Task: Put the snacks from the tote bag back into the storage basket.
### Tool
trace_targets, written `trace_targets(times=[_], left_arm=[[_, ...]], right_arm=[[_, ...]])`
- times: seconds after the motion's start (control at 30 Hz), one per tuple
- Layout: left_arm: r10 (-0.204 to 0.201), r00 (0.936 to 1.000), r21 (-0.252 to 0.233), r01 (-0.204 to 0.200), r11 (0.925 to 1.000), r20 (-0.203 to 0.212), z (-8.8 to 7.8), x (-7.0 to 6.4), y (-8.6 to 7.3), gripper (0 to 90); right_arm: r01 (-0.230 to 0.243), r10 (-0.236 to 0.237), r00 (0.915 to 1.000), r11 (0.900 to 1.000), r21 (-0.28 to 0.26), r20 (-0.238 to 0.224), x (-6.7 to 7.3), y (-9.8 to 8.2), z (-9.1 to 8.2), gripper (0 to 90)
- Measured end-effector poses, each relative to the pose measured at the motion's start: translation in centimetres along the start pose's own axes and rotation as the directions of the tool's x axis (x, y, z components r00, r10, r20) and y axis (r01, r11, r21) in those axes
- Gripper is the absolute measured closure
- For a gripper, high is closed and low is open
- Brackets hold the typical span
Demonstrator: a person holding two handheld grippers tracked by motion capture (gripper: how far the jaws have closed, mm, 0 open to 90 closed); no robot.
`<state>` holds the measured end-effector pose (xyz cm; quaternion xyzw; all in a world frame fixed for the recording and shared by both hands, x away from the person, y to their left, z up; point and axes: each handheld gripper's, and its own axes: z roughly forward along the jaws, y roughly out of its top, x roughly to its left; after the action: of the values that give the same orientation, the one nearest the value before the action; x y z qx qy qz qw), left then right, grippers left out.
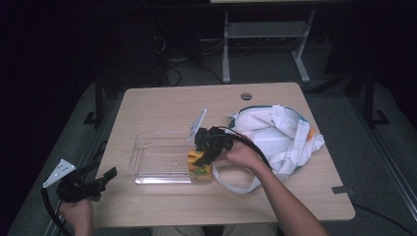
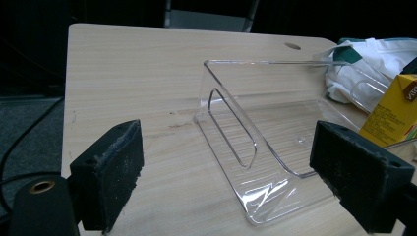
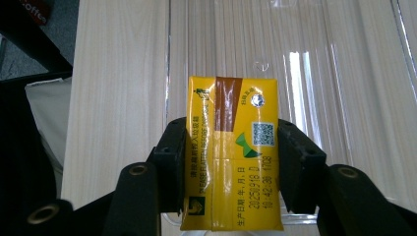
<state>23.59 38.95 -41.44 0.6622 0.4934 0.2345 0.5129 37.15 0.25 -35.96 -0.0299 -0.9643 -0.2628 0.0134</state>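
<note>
A yellow drink carton (image 3: pixel 230 147) sits between the pads of my right gripper (image 3: pixel 230 162), which is shut on it. In the high view the right gripper (image 1: pixel 205 153) holds the carton (image 1: pixel 196 158) at the right end of a clear plastic bin (image 1: pixel 157 157) lying on the table. My left gripper (image 1: pixel 101 182) hovers at the table's front left edge, open with nothing between its pads. From the left gripper view the clear bin (image 2: pixel 275 142) lies ahead, with the carton (image 2: pixel 393 108) at its right.
A white cloth bag (image 1: pixel 275 135) with a long strap lies to the right of the bin. The wooden table (image 1: pixel 162 105) has a round cable hole (image 1: pixel 246 96) near its far edge. Desk legs and cables stand on the floor beyond.
</note>
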Motion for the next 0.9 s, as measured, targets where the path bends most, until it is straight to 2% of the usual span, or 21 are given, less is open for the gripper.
trace_targets(times=[0.43,0.6,0.9], left_arm=[[-0.005,1.0000,-0.002,0.005,1.0000,0.001,0.06,-0.05,0.00,12.6],[-0.006,1.0000,-0.002,0.006,1.0000,0.000,0.06,-0.06,0.00,12.6],[-0.006,1.0000,-0.001,0.006,1.0000,0.001,0.05,-0.08,-0.02,12.6]], right_arm=[[0.005,-0.005,0.9999,1.000,-0.003,-0.011,0.17,-0.20,-0.04,51.4],[0.007,-0.008,0.9997,1.000,-0.015,-0.025,0.21,-0.37,-0.04,51.1],[-0.003,0.002,0.9988,1.000,-0.006,-0.049,0.56,-0.29,-0.19,50.4]])
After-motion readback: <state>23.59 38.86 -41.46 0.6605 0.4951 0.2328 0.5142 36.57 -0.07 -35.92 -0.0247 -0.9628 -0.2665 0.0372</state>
